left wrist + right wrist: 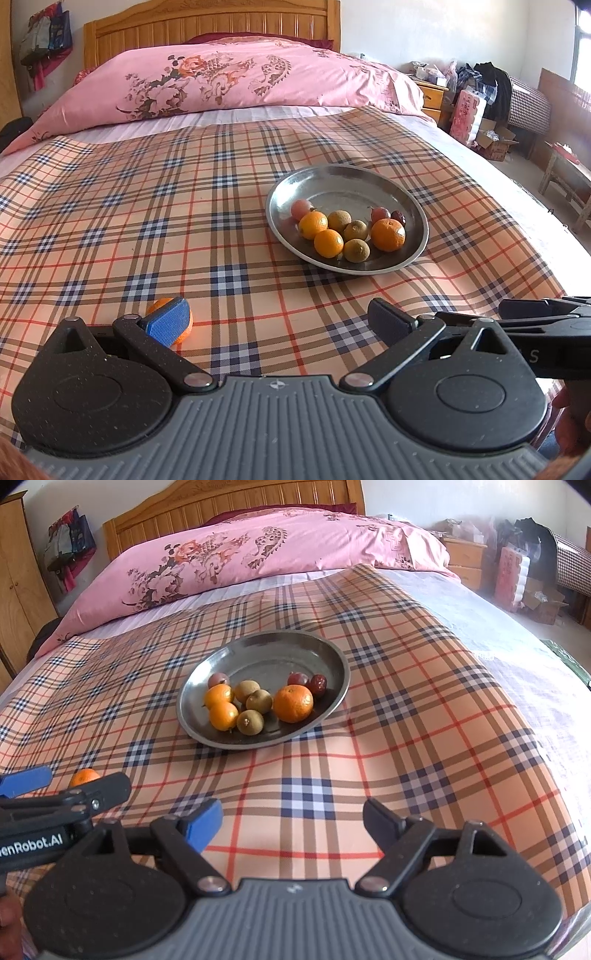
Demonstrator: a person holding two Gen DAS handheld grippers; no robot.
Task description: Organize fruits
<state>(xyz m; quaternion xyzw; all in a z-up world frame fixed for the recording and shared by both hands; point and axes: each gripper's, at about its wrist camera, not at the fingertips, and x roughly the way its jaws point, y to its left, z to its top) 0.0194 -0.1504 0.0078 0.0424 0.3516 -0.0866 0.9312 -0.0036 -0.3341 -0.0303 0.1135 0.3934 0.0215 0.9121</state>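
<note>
Fruits are split between a dish and the cloth, and the tools sit low in both frames. At the bottom of the left wrist view, the left gripper (280, 325) has its jaws spread wide, nothing between them. Its blue-padded finger (168, 325) at lower left stands in front of a loose orange (184, 326), hiding most of it; whether pad and fruit touch cannot be told. The same orange (84, 776) peeks out at the far left edge of the right wrist view, behind the other tool's black finger. The right gripper (291, 821), at the bottom of its own view, is likewise spread apart and holds nothing, poised over bare plaid tablecloth (424, 738).

Farther up, right of centre in the left view and near centre in the right view, a round metal plate (347, 177) rests on the cloth. On its near half lie three oranges, the biggest (293, 703) to the right, with two smaller ones (221, 705) touching each other to the left. Between them cluster three brownish-green round fruits (253, 706). Behind these sit two reddish fruits (301, 208) and a dark red date (318, 684) near the plate's right rim.

Across the top of both frames stretch a pink floral quilt (240, 77) and a wooden headboard (207, 29).
</note>
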